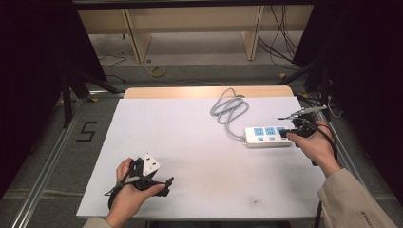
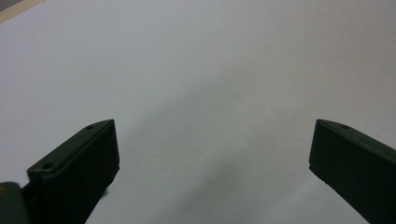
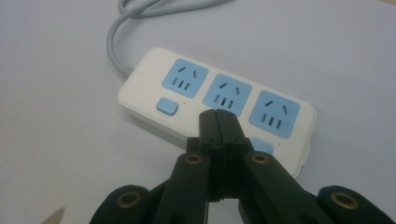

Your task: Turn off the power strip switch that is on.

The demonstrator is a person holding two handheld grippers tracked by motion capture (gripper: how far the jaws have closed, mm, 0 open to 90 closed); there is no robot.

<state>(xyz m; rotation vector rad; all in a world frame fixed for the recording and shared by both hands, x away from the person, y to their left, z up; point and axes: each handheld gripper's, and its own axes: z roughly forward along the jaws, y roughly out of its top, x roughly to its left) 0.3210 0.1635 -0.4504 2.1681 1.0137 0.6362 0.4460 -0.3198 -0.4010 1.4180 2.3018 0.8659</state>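
Table [image 1: 190, 142] with a white top carries a white power strip [image 1: 268, 137] toward three o'clock in the high view, well apart from the left gripper [image 1: 161, 183] at seven o'clock. The strip has three blue sockets [image 3: 225, 95] in a row and blue buttons [image 3: 167, 106] along its near edge. Its grey cord [image 1: 228, 111] leaves the strip's left end and lies in loose loops toward one o'clock, near the table's far edge.

The right gripper [image 3: 218, 116], held in the right hand [image 1: 316, 147], sits at the strip's right end in the high view. In the right gripper view its two black jaws are pressed together with nothing between them, their tips over the strip's near edge at six o'clock from the middle socket; whether they touch the casing I cannot tell.

The left hand [image 1: 130, 197] holds the left gripper low over bare white tabletop, a grey three-cornered plate [image 1: 151, 164] on top of it. In the left gripper view its jaws stand wide apart, one at eight o'clock and one at four o'clock, with only table surface between them.
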